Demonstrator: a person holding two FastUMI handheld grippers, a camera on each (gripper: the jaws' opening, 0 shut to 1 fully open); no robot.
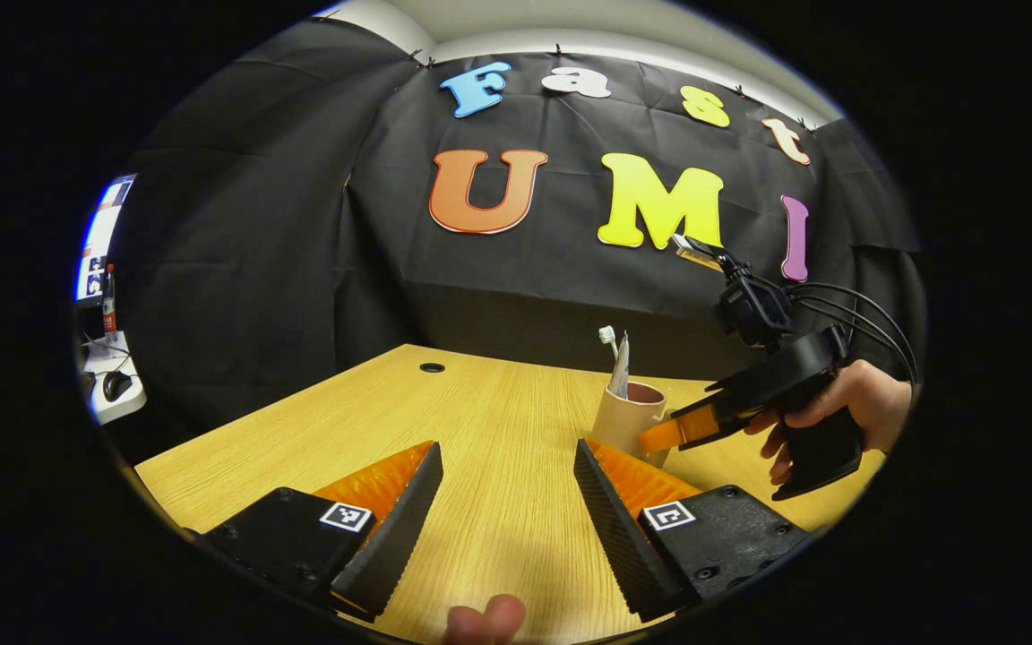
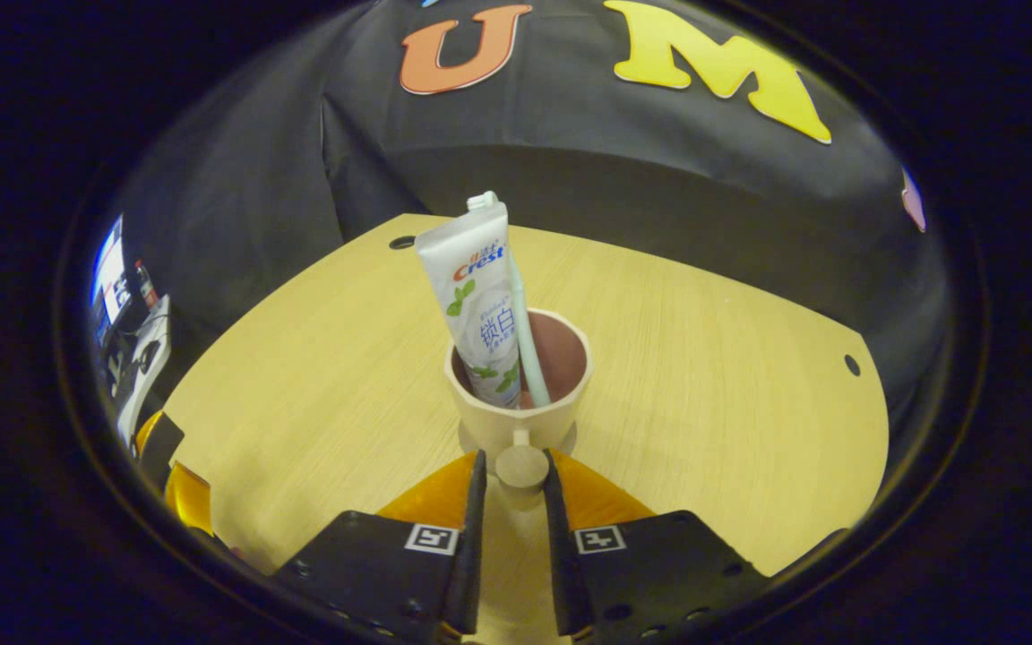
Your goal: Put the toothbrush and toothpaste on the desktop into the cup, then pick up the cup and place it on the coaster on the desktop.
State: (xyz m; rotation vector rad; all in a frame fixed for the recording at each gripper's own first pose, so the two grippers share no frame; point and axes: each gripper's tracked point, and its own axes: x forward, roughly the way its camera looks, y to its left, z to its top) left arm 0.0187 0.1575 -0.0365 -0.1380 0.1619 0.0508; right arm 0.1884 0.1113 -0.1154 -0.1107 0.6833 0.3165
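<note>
A beige cup [image 2: 516,417] stands upright on the wooden table [image 2: 713,421]. A white toothpaste tube [image 2: 476,305] and a pale toothbrush [image 2: 523,336] stick out of it. My right gripper [image 2: 513,469] is shut on the cup's round handle [image 2: 521,466], one finger pressing each side. In the left gripper view the cup [image 1: 625,419] is right of centre, with the toothbrush head [image 1: 607,335] and tube [image 1: 621,367] above its rim. A hand [image 1: 865,403] holds the right gripper [image 1: 673,433] against it. My left gripper [image 1: 507,511] hangs open over bare table, left of the cup.
Cable holes mark the table at the far left [image 2: 402,242] and at the right [image 2: 852,365]. A side desk with a monitor [image 1: 99,237] and a mouse [image 1: 115,385] stands beyond the table's left edge. A fingertip [image 1: 485,618] shows under my left gripper.
</note>
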